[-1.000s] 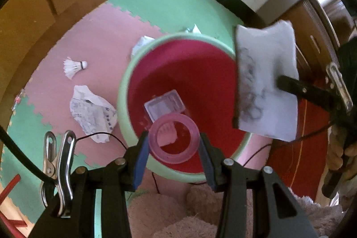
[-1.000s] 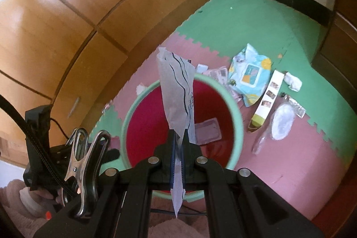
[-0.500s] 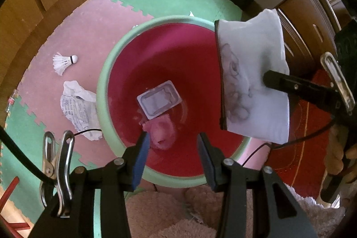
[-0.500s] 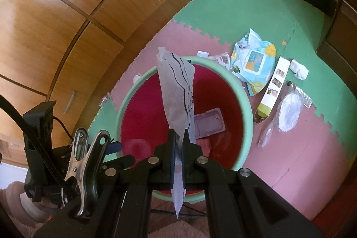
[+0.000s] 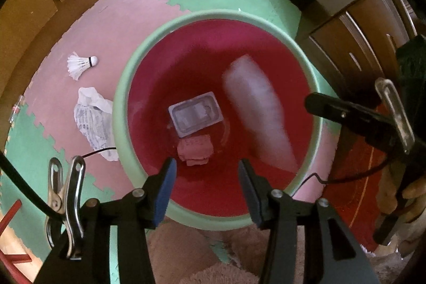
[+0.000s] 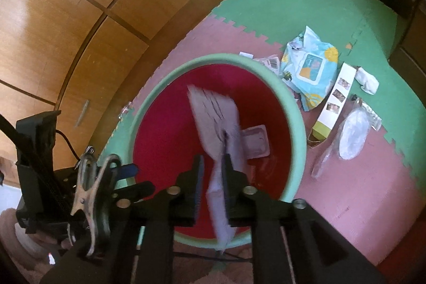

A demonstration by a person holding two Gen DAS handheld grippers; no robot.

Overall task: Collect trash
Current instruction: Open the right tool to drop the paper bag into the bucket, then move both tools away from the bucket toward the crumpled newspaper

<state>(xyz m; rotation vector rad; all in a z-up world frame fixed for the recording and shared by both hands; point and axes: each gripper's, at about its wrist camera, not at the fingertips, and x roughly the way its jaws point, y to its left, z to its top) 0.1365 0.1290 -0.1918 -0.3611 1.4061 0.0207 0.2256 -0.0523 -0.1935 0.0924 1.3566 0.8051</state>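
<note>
Red basin [image 5: 119, 108], clear tray [image 5: 195, 116] and pink scrap [image 5: 195, 149] inside. Left gripper [image 5: 206, 180] parted, empty. Right gripper [image 6: 213, 177] just opening, blurred paper [image 6: 215, 111] loose between jaws

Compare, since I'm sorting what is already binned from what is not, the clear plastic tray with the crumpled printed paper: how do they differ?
The clear plastic tray lies inside the red basin with the green rim; the crumpled printed paper lies outside it on the foam mat. The tray is rigid, rectangular and flat; the paper is wrinkled and shapeless. The tray is see-through; the paper is white with dark print. Neither is held by a gripper.
</note>
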